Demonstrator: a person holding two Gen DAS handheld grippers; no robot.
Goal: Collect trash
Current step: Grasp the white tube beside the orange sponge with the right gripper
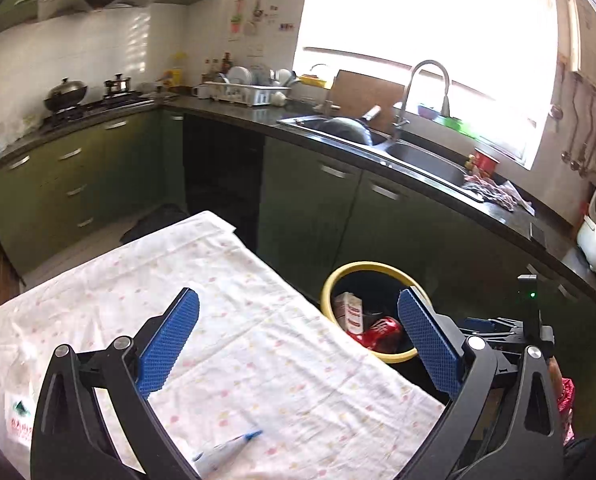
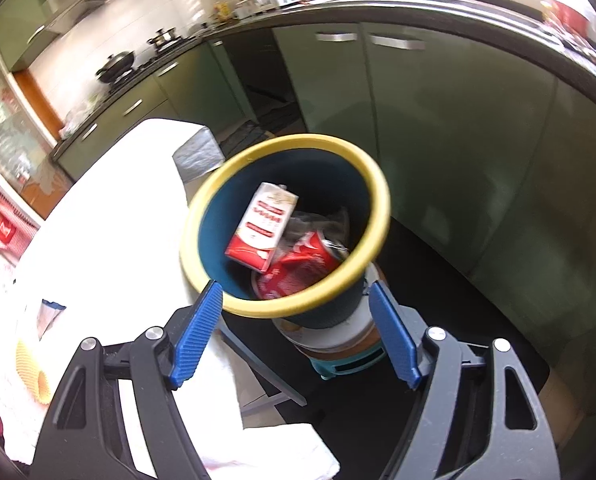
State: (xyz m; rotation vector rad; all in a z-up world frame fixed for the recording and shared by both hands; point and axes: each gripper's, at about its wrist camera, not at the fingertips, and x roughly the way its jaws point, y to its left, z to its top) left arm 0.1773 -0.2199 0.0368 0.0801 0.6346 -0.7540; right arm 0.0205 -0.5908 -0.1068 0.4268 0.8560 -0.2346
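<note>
A dark bin with a yellow rim point(image 2: 379, 204) stands beside the cloth-covered table point(image 1: 226, 280); it also shows in the left wrist view point(image 1: 326, 286). Inside lie a red-and-white carton point(image 2: 264, 226) and a crushed red can point(image 2: 309, 258). My right gripper point(image 2: 294, 304) is open and empty, just above the bin's near rim. My left gripper point(image 1: 298, 320) is open and empty above the table. A blue-tipped wrapper point(image 1: 228, 446) lies on the cloth below it. A clear plastic bottle point(image 1: 20, 396) lies at the table's left edge.
Green cabinets and a dark counter with a sink point(image 1: 417, 160) run behind. A yellow corrugated piece point(image 2: 32, 368) and a small packet point(image 2: 48, 314) lie on the table at the left in the right wrist view. The bin stands on a stool point(image 2: 337, 344).
</note>
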